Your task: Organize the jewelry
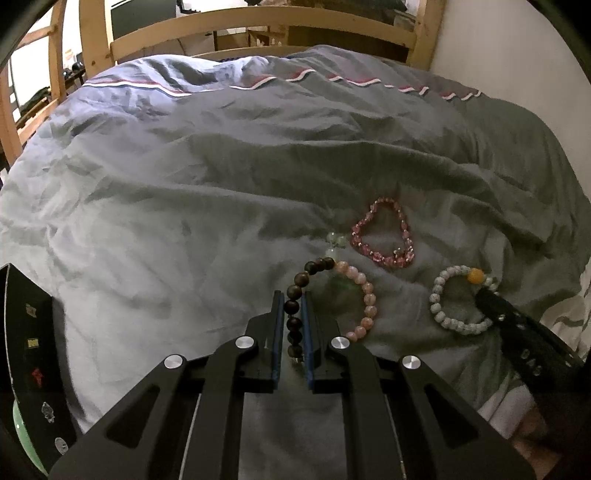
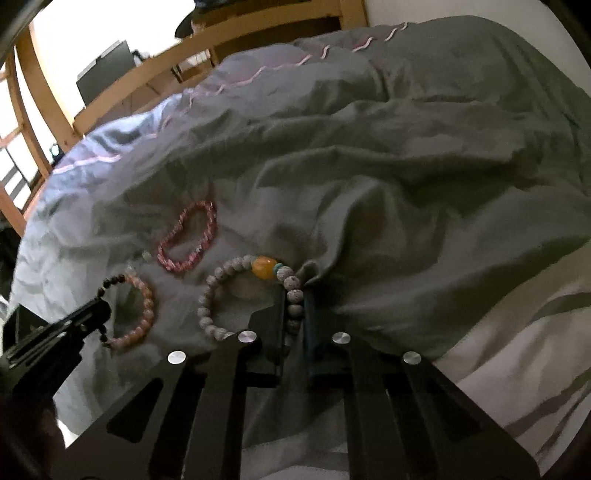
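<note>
You are working over a bed with a rumpled grey duvet [image 1: 221, 177] and a wooden frame [image 1: 258, 29] behind. Your left gripper [image 1: 294, 306] is clenched on the dark-bead bracelet [image 1: 295, 295], just left of the pink bracelet [image 1: 384, 236]. Your right gripper [image 2: 294, 295] is clenched on the white bracelet [image 2: 207, 306], just right of the pink one.

Black claw [image 1: 294, 299], blue pads, silver screws

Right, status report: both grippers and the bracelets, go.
Left gripper shut on dark-and-pink bead bracelet. Right gripper shut on white bead bracelet. Pink crystal bracelet loose on duvet. Nothing in the way.
</note>
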Demonstrator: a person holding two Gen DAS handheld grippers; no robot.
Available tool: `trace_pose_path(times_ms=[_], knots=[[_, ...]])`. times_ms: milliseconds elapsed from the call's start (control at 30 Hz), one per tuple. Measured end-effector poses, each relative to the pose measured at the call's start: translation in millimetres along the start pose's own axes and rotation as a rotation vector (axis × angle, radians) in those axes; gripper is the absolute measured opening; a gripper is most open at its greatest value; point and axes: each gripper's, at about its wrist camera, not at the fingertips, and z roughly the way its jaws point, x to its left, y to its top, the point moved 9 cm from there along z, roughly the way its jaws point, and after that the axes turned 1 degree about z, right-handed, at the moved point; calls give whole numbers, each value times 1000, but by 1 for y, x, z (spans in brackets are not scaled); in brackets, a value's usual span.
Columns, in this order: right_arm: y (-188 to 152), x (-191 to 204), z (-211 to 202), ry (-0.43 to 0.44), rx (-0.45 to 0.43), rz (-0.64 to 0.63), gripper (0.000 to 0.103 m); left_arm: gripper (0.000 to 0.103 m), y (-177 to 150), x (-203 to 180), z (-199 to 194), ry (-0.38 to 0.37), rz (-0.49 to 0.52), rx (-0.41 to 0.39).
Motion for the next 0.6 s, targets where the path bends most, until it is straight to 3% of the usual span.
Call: trace_pose_path(times_ms=[133, 600], knots=[[15, 3, -28, 25, -108, 7, 9, 9, 0, 3, -8, 3, -10, -12], [53, 25, -96, 190, -201, 38, 9, 9, 10, 13, -54, -4, -40, -87]])
